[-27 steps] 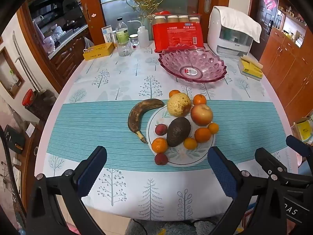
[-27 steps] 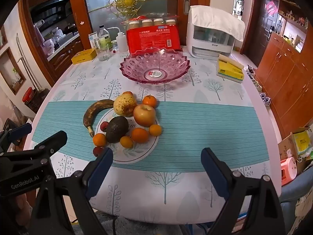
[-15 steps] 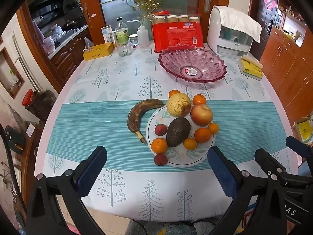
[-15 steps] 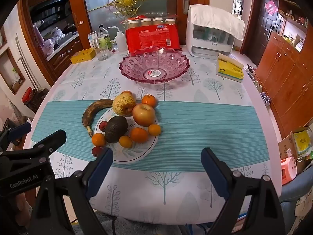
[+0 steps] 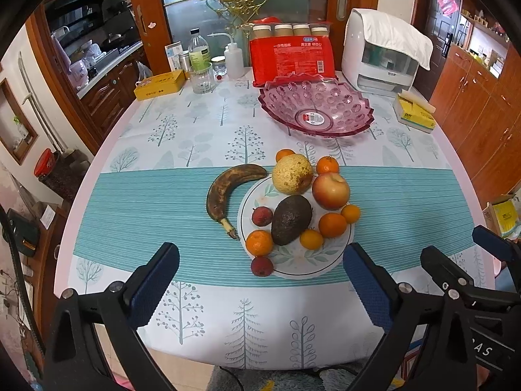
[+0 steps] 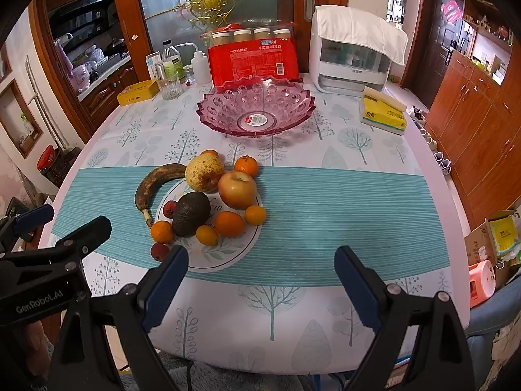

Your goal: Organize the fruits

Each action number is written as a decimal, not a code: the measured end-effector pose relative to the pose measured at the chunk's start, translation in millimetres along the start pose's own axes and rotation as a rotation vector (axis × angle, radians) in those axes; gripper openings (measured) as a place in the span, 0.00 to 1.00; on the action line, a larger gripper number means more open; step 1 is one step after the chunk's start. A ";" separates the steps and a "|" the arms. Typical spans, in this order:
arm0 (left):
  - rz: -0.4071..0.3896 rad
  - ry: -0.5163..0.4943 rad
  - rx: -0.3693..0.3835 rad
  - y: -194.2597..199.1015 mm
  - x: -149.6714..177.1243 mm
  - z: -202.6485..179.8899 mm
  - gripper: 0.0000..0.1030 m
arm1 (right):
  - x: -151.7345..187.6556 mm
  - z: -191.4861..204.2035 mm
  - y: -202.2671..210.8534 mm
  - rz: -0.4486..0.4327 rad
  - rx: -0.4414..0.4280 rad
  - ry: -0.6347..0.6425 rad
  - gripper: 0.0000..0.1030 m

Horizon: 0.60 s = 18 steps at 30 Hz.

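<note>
A white plate [image 5: 302, 260] [image 6: 228, 254] in the table's middle holds an apple [image 5: 330, 190], a yellow pear [image 5: 292, 173], a dark avocado [image 5: 290, 220], several small oranges and red lychees. A brown banana [image 5: 224, 192] [image 6: 153, 184] lies at its left. An empty pink glass bowl [image 5: 316, 107] [image 6: 257, 107] stands behind. My left gripper [image 5: 260, 280] is open and empty above the near table edge. My right gripper [image 6: 260, 280] is open and empty, to the right of the plate.
At the back stand a red cup package [image 5: 293, 55], a white appliance [image 5: 384, 55], bottles [image 5: 199, 55], a glass [image 5: 202, 79] and a yellow box [image 5: 159, 84]. A yellow tissue pack [image 5: 413, 115] lies at the right. Wooden cabinets [image 6: 482, 123] line the right.
The right gripper view has shifted slightly; the fruit sits a little lower-left than before. The left gripper has barely moved. Both stay open.
</note>
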<state>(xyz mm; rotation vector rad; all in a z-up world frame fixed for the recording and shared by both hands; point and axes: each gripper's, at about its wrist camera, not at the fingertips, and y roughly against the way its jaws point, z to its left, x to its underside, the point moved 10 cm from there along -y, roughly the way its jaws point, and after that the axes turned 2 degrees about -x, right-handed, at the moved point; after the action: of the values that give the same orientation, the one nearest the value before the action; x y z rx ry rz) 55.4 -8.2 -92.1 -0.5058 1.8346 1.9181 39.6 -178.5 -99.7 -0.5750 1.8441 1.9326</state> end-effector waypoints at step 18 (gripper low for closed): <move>0.012 -0.004 0.005 -0.9 -3.9 -6.7 0.93 | -4.0 -2.4 -4.5 0.001 -0.004 -0.001 0.89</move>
<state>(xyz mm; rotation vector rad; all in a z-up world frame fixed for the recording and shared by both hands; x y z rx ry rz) 58.9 -15.2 -91.1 -0.4900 1.8436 1.9206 45.5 -180.7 -101.4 -0.5741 1.8404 1.9369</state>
